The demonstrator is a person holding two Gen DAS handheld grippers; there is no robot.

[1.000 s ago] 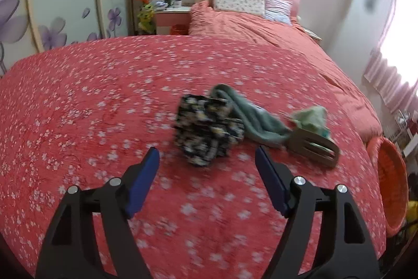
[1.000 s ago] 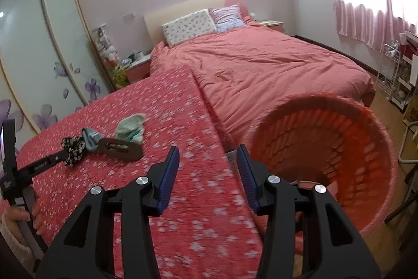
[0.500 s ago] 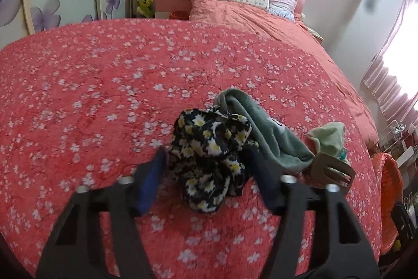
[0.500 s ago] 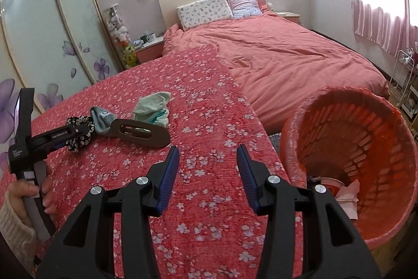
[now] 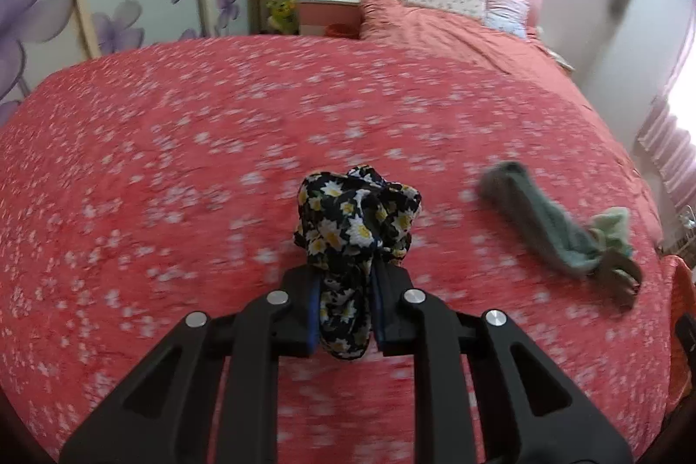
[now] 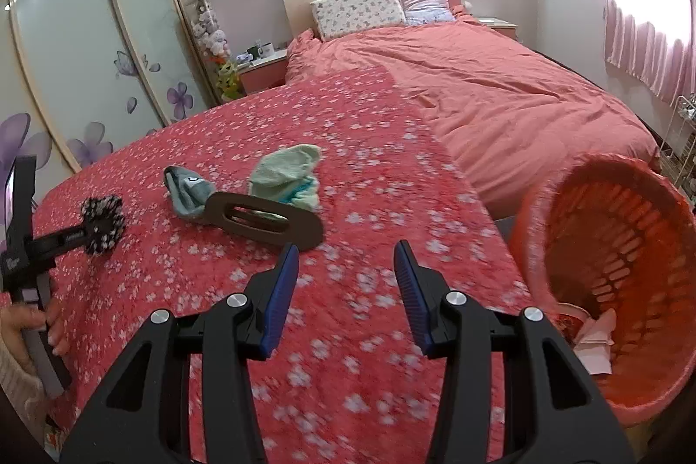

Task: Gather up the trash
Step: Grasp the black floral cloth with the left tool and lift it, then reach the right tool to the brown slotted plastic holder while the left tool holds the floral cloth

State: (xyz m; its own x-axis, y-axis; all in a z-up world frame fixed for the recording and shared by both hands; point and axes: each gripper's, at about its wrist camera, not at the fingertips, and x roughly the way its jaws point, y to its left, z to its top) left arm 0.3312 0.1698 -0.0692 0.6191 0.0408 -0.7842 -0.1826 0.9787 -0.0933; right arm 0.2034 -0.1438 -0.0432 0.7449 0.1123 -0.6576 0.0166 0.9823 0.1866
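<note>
The left gripper [image 5: 346, 305] has its jaws clamped tight on a black floral cloth [image 5: 356, 220], pinching the lower bunch of it while the rest puffs out above the tips. In the right wrist view it looks held just above the red flowered bedspread [image 6: 348, 168], though the blur makes it hard to say whether it's touching or not. It's clearly soft and floppy, basically weightless, so a pinch through the thick bunched middle seems the safest hold; a loose edge would probably just slide out.

The right gripper [image 6: 346, 290] has its jaws spread wide with nothing between them, hovering over the bedspread near the bed's edge.

Farther out on the bed there's a grey-green sock [image 6: 187, 192], a light green sock [image 6: 285, 177] and a flat brown oval piece with a slot [image 6: 265, 220], all lying close together, the grey sock touching the brown piece. The socks should grab fine anywhere; the brown thing looks stiff and thin, so likely an edge grab.

The orange basket [image 6: 609, 277] sits off the right side of the bed, with some paper scraps already in it.
</note>
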